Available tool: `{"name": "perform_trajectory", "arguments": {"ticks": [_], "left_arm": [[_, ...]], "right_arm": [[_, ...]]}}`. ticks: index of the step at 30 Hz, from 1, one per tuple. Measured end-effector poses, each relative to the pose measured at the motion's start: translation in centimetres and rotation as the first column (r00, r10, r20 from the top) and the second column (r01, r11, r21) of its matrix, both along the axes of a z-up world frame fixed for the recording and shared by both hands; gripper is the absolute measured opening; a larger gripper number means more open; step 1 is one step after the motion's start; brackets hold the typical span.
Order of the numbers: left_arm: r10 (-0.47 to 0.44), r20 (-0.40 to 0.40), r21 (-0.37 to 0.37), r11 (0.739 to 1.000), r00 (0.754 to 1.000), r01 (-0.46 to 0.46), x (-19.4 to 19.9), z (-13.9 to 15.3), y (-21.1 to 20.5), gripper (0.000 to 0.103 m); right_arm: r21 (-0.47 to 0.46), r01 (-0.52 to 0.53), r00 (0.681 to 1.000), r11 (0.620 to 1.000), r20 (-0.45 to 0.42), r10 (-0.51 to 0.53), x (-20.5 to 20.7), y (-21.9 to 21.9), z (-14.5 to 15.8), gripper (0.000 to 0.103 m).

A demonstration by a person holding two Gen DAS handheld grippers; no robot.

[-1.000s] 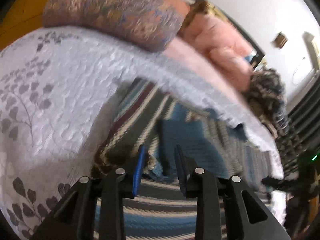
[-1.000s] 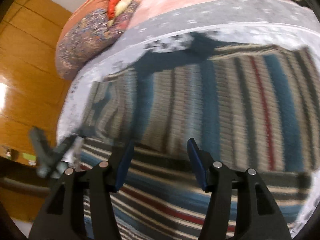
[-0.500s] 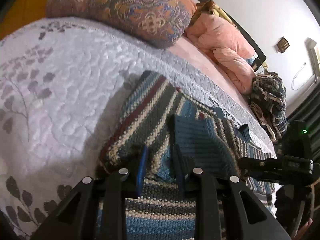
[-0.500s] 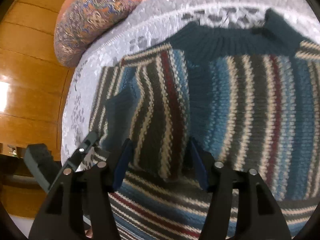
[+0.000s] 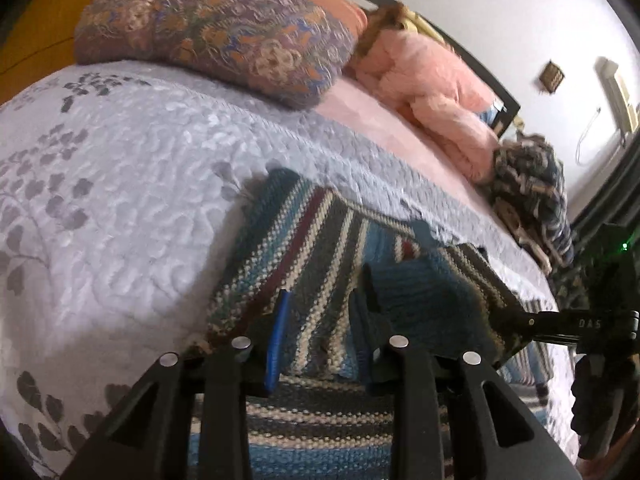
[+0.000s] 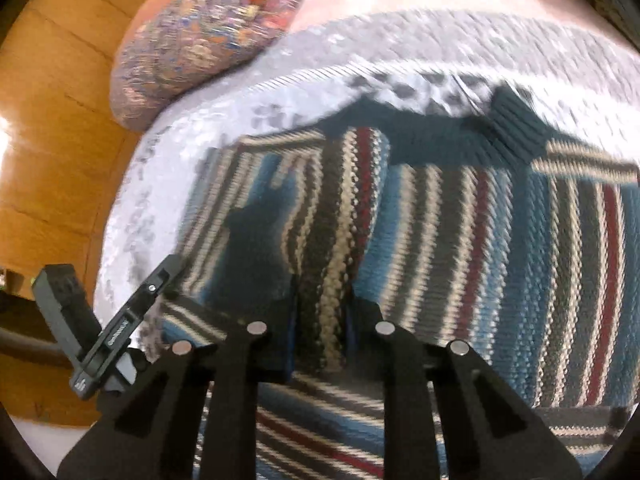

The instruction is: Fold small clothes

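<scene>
A knit sweater (image 5: 320, 232) striped in blue, grey, cream and dark red lies on the lavender quilt (image 5: 120, 184). Its left part is folded over the body. My left gripper (image 5: 320, 316) is shut on the near edge of that folded flap, with fabric filling the gap between its fingers. My right gripper (image 6: 323, 312) is shut on a strip of the same sweater (image 6: 500, 248), near the flap's edge. The dark ribbed collar (image 6: 512, 120) lies at the far side. The other gripper shows in each view: the right one (image 5: 580, 324) and the left one (image 6: 120, 320).
A paisley pillow (image 5: 216, 28) and a pink blanket (image 5: 432, 92) lie at the head of the bed. A dark patterned heap of clothes (image 5: 528, 184) sits at the far right. Wooden panelling (image 6: 60, 120) stands beyond the bed's left edge.
My right gripper's jaws have narrowed from wide open to closed on the sweater's fabric. The left gripper keeps its hold, and the folded flap now lies over the sweater's body.
</scene>
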State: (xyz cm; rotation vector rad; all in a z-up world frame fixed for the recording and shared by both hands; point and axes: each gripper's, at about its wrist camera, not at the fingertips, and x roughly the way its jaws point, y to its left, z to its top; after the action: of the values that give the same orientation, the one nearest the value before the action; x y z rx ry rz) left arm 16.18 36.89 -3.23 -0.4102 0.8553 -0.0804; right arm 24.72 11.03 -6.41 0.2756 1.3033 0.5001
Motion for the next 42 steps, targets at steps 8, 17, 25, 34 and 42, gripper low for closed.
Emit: {"name": "perform_trajectory", "arguments": {"ticks": [8, 17, 25, 34, 42], "left_arm": [[-0.019, -0.052, 0.014, 1.0, 0.998, 0.02, 1.0, -1.6, -0.1, 0.03], [-0.009, -0.024, -0.053, 0.999, 1.0, 0.007, 0.1, 0.4, 1.6, 0.039], [-0.027, -0.046, -0.067, 0.997, 0.999, 0.024, 0.3, -0.5, 1.9, 0.041], [-0.049, -0.049, -0.048, 0.998, 0.998, 0.046, 0.4, -1.1, 1.1, 0.042], [-0.049, -0.045, -0.041, 0.998, 0.998, 0.047, 0.3, -1.3, 1.1, 0.042]], "right_arm": [[0.007, 0.029, 0.997, 1.0, -0.067, -0.029, 0.5, -1.1, -3.4, 0.021], [-0.153, 0.005, 0.993, 0.988, 0.117, 0.013, -1.2, 1.1, 2.7, 0.033], [-0.259, -0.258, 0.956, 0.931, 0.071, 0.285, -3.3, 9.7, 0.9, 0.061], [-0.385, -0.254, 0.948, 0.887, 0.08, 0.307, -2.5, 10.7, -1.3, 0.03], [-0.121, -0.109, 0.991, 0.987, 0.068, 0.118, -1.9, 4.4, 0.8, 0.009]]}}
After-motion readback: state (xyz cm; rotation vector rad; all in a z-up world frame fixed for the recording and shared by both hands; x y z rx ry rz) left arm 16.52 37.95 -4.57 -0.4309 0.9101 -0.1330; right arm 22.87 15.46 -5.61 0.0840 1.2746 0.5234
